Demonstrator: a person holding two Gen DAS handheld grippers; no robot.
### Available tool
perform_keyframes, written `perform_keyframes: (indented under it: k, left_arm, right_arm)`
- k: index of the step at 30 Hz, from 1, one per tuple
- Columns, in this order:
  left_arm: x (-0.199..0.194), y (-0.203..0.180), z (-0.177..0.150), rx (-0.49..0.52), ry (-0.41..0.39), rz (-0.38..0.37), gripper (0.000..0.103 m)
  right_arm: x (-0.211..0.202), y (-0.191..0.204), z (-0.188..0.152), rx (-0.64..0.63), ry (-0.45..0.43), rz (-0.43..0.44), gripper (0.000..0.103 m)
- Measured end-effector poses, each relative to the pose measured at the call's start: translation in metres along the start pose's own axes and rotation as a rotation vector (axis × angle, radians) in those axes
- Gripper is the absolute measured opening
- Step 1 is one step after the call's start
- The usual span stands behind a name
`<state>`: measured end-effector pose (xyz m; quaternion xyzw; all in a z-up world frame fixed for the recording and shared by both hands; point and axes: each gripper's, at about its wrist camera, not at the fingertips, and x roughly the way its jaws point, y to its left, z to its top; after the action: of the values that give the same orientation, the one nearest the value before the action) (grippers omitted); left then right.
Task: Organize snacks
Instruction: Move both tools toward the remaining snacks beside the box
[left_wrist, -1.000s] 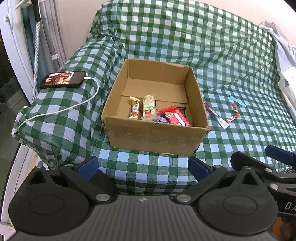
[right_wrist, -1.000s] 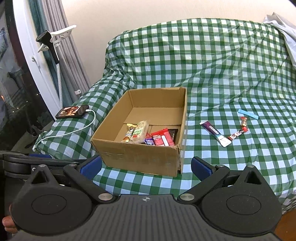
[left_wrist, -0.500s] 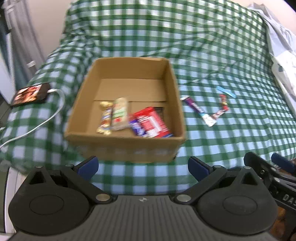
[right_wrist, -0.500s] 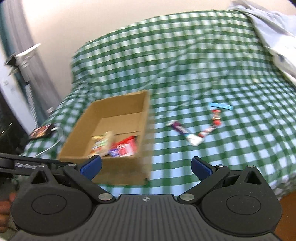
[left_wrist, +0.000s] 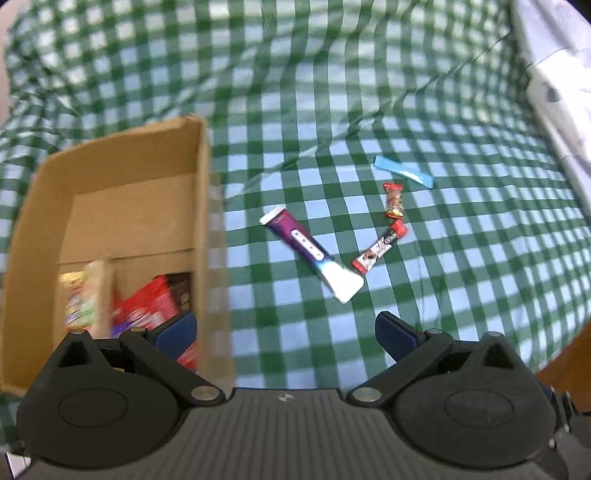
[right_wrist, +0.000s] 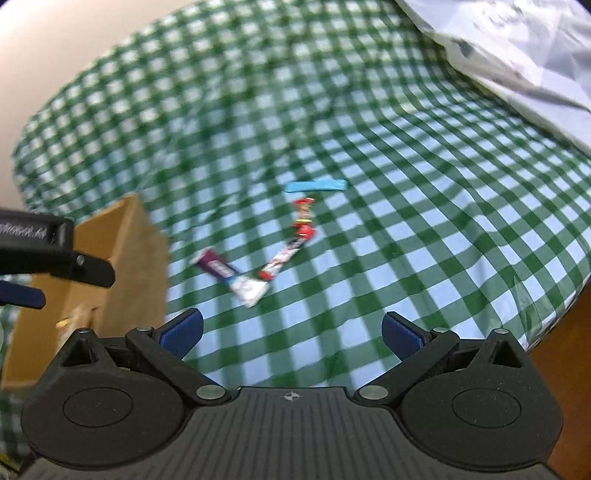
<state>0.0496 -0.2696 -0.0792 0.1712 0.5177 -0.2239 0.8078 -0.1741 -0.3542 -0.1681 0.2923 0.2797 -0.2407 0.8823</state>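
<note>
An open cardboard box (left_wrist: 201, 192) (right_wrist: 138, 251) stands on the green checked cloth and holds several snack packets (left_wrist: 147, 299). To its right lie loose snacks: a purple and white bar (left_wrist: 312, 253) (right_wrist: 231, 277), a red and white bar (left_wrist: 380, 251) (right_wrist: 286, 254), a small red candy (left_wrist: 393, 199) (right_wrist: 303, 210) and a light blue strip (left_wrist: 402, 171) (right_wrist: 317, 185). My left gripper (left_wrist: 284, 334) is open, near the box's right wall. My right gripper (right_wrist: 291, 330) is open above the cloth, short of the purple bar. Nothing is held.
The checked cloth (left_wrist: 461, 258) covers a wide soft surface that drops off at the right front edge. A pale grey-white bundle of fabric (right_wrist: 517, 55) (left_wrist: 554, 74) lies at the far right. The left gripper's body (right_wrist: 55, 254) shows at the left of the right wrist view.
Both grippers swung right and moved closer to the loose snacks; the box slid to the left of both views, and the phone and cable left the frame. Both stayed open.
</note>
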Motion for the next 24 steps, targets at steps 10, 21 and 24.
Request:
perform_keyframes:
  k: [10,21,24]
  left_arm:
    - [0.149,-0.021,0.067,-0.005,0.092,0.114,0.103]
    - [0.222,-0.011,0.077,-0.014,0.156,0.064,0.103]
    - [0.222,-0.009,0.075,-0.01,0.158,0.035,0.103]
  right_arm:
    - [0.133,-0.018,0.041,0.013,0.061,-0.075,0.102]
    - [0.247,0.008,0.047,-0.155,0.09,-0.097,0.103]
    - [0.251,0.017,0.034,-0.31,0.055,-0.13,0.102]
